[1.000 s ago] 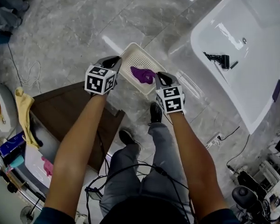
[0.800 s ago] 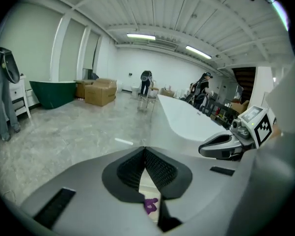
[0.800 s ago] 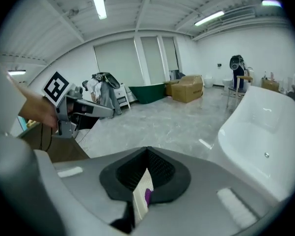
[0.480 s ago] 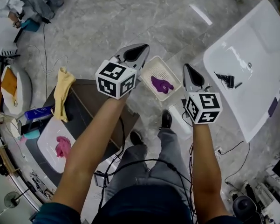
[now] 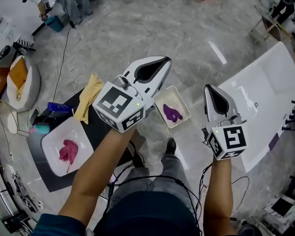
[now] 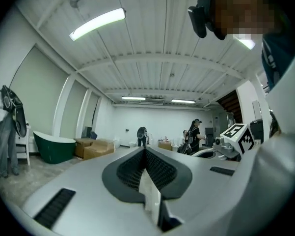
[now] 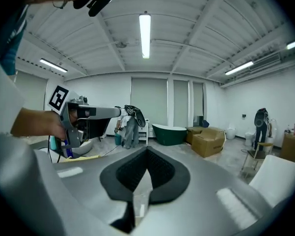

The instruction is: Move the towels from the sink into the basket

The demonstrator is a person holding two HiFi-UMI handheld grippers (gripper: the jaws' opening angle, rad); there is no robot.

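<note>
- Hovering high above the floor, left gripper (image 5: 162, 63) is clenched and empty; right gripper (image 5: 208, 90) likewise.
- Purple towel (image 5: 173, 114) lies in the basket (image 5: 175, 97), seen between the grippers.
- Pink towel (image 5: 68, 150) lies in the sink (image 5: 81, 134), far left.
- Yellow cloth (image 5: 88, 98) drapes the counter (image 5: 48, 180) near the sink.

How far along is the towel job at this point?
Done: one purple towel lies in the basket on the floor. In hand: nothing; the left gripper and right gripper are both shut and empty. Left: a pink towel lies in the white basin on the dark stand; a yellow cloth hangs over that stand's edge.
</note>
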